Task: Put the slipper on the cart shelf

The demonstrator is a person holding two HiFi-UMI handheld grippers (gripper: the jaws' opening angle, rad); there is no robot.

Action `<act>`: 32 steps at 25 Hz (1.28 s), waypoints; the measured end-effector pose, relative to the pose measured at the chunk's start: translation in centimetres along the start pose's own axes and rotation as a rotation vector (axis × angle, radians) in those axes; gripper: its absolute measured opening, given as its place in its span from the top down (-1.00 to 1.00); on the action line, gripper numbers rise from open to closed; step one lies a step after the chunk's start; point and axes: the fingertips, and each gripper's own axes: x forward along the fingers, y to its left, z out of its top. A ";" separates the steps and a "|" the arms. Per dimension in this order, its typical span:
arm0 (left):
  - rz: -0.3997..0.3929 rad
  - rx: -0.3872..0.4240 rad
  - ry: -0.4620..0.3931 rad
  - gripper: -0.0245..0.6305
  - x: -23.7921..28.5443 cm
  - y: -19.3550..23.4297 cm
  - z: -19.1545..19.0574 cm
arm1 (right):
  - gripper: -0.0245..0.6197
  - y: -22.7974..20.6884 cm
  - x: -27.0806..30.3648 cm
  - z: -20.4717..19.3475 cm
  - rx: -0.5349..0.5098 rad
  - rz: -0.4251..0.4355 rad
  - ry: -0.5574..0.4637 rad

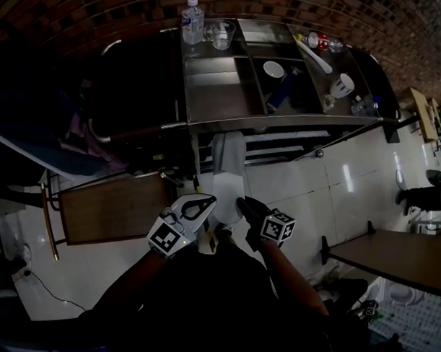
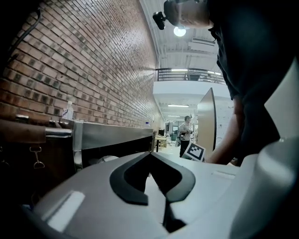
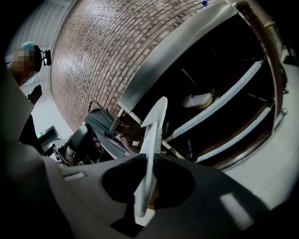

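Observation:
A flat white slipper (image 1: 226, 196) hangs just in front of the steel cart (image 1: 280, 120), and my right gripper (image 1: 241, 203) is shut on its near end. In the right gripper view the slipper (image 3: 153, 135) shows edge-on, pinched between the dark pads, with its toe toward the cart's shelves (image 3: 224, 100). A second white slipper (image 3: 198, 99) lies on the upper shelf; from the head view it (image 1: 228, 149) shows below the cart's top. My left gripper (image 1: 204, 203) hangs beside the held slipper with its tips together and nothing in them. Its closed tips (image 2: 150, 156) face along the cart's side.
On the cart's top stand a water bottle (image 1: 192, 20), a glass cup (image 1: 222, 34) and two white cups (image 1: 273, 69) (image 1: 342, 84). A brown board (image 1: 111, 207) lies at my left, a table (image 1: 394, 257) at my right. A person (image 2: 186, 133) stands far off.

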 end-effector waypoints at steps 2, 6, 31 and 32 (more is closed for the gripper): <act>0.027 0.005 -0.008 0.92 1.3 0.0 0.5 | 0.76 -1.2 0.4 0.8 0.013 0.032 0.017; 0.109 0.003 0.020 0.92 3.4 0.9 0.5 | 0.76 -3.4 1.9 2.6 0.016 0.062 0.047; 0.181 -0.009 0.067 0.92 8.6 5.1 -1.9 | 0.76 -11.1 13.2 10.1 -0.051 0.036 0.096; 0.183 -0.008 0.068 0.92 8.5 5.5 -2.1 | 0.76 -11.2 13.5 10.2 -0.047 0.030 0.095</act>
